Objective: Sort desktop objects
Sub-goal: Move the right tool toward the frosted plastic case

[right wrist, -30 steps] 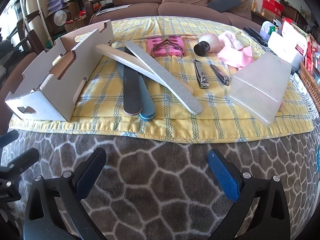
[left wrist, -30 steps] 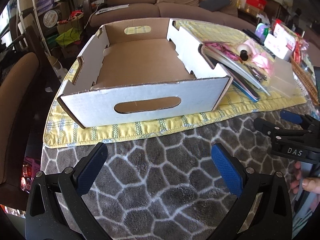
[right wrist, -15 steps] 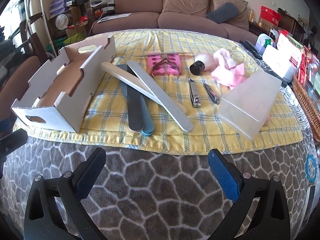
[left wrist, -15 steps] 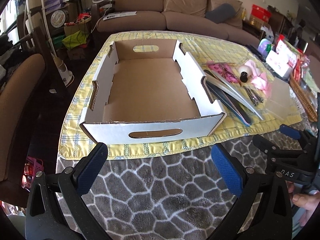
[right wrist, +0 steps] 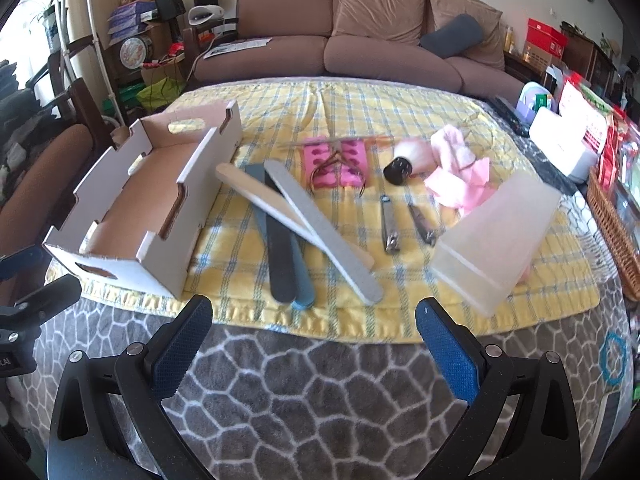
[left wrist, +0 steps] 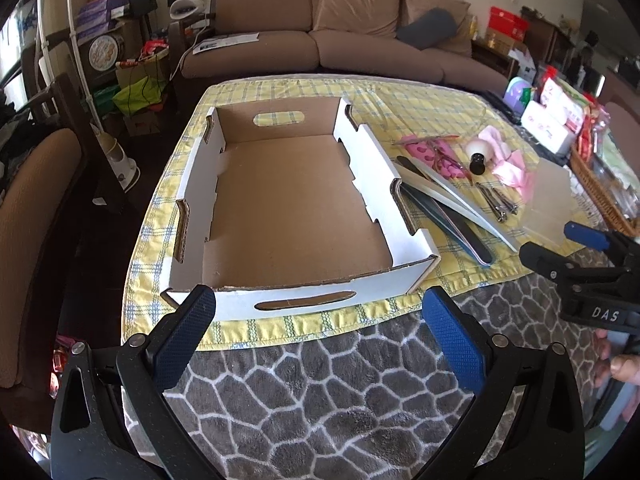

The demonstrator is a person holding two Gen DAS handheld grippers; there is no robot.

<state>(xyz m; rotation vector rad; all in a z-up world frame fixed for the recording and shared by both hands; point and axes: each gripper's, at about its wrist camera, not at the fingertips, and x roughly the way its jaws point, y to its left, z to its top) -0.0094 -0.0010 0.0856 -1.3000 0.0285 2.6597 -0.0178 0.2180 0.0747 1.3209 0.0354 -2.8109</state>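
Note:
An empty white cardboard box sits on a yellow plaid cloth. To its right lie several long nail files, pink toe separators with cuticle nippers, two nail clippers, a pink brush with a black cap, pink tissue and a frosted plastic case. My left gripper hangs open above the grey blanket, in front of the box. My right gripper is open too, short of the files, holding nothing.
A grey patterned blanket covers the near table. A wicker basket and packets line the right edge. A brown sofa stands behind, a chair at the left. A hand holds the right gripper's body.
Both grippers have risen and drawn back from the table, so the box and the laid-out items look smaller and farther. Both stayed open and nothing on the cloth moved.

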